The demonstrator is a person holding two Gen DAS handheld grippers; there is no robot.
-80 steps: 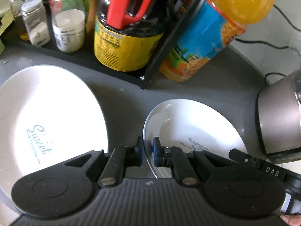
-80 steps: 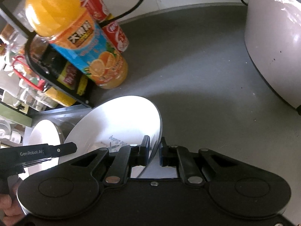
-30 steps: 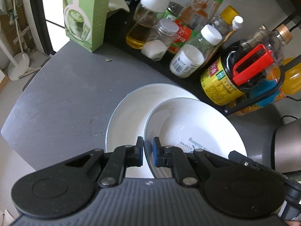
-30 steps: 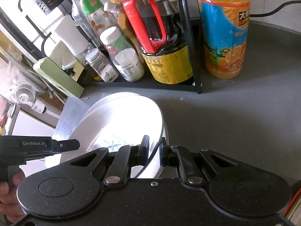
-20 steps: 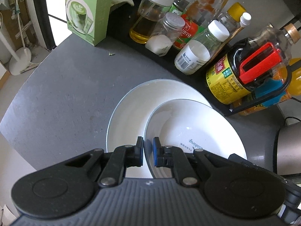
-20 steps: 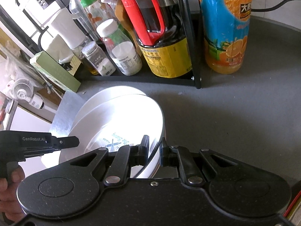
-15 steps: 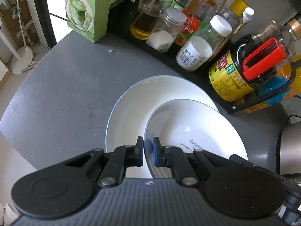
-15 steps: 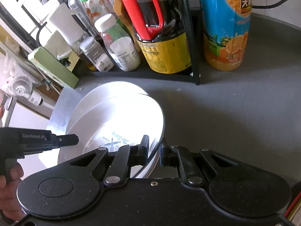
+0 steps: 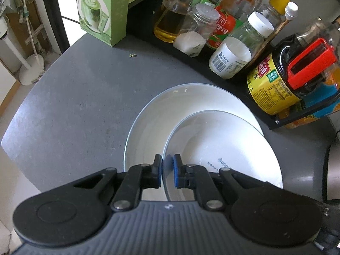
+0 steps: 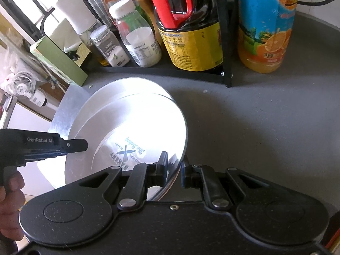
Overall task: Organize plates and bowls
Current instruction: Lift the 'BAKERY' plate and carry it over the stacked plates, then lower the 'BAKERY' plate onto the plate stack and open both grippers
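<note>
Left wrist view: the left gripper (image 9: 167, 171) clamps the rim of one smaller white ceramic bowl (image 9: 223, 144), mouth up, over one wider white plate (image 9: 170, 114) on the grey countertop (image 9: 74, 97).

Right wrist view: the right gripper (image 10: 174, 171) pinches that bowl's opposite rim.

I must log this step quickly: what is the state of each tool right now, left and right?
Left tool: closed on the near rim of the smaller plate.
Right tool: closed on the opposite rim of the same plate.

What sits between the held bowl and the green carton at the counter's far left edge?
In the left wrist view, the larger plate under the bowl, then bare grey counter up to the green carton.
</note>
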